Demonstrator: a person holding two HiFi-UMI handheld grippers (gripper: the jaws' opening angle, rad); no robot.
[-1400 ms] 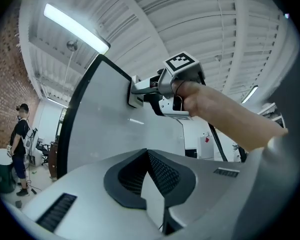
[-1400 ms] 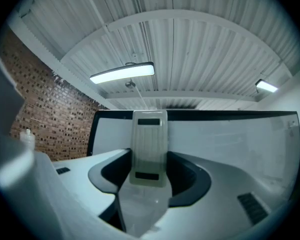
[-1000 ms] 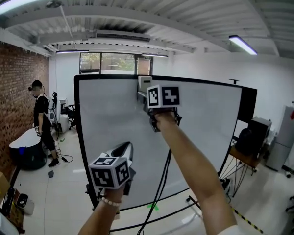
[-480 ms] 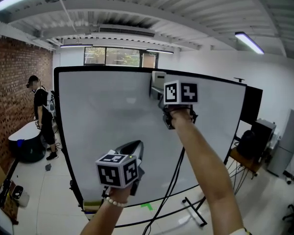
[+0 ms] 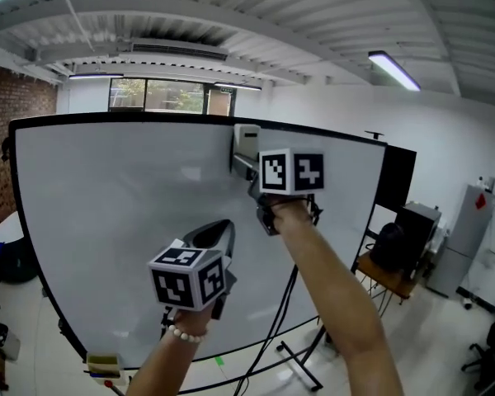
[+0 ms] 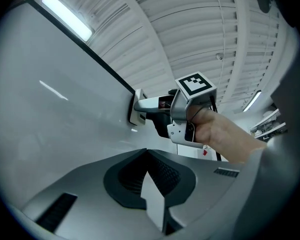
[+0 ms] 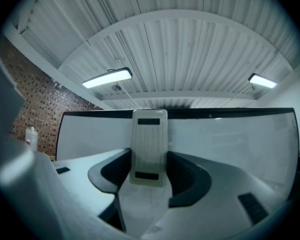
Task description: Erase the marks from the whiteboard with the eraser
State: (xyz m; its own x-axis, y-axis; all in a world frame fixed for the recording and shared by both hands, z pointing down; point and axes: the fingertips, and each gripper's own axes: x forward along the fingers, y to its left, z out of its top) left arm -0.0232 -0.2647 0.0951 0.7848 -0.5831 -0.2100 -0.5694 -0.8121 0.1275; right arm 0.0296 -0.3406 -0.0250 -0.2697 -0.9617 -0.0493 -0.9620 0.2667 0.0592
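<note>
A large whiteboard (image 5: 115, 221) on a black stand fills the left and middle of the head view; I see no marks on its surface. My right gripper (image 5: 246, 162) is shut on a pale rectangular eraser (image 5: 246, 141), pressed flat against the board near its top edge. In the right gripper view the eraser (image 7: 149, 147) stands upright between the jaws of that gripper (image 7: 149, 171), in front of the whiteboard (image 7: 230, 134). My left gripper (image 5: 217, 231) hangs lower, close to the board, shut and empty. The left gripper view shows the eraser (image 6: 136, 107) on the whiteboard (image 6: 50, 109) and the closed left gripper (image 6: 149, 170).
A small box (image 5: 103, 363) lies by the board's lower left. Black cables (image 5: 272, 337) hang beside the stand's feet (image 5: 301, 365). Dark equipment and a desk (image 5: 392, 258) stand at the right, with a grey cabinet (image 5: 469, 229) behind. Ceiling lights (image 5: 393, 70) are on.
The view has swung left and closer, so the board fills more of the frame and the person at the left is out of view. The right gripper with the eraser has slid slightly left along the top.
</note>
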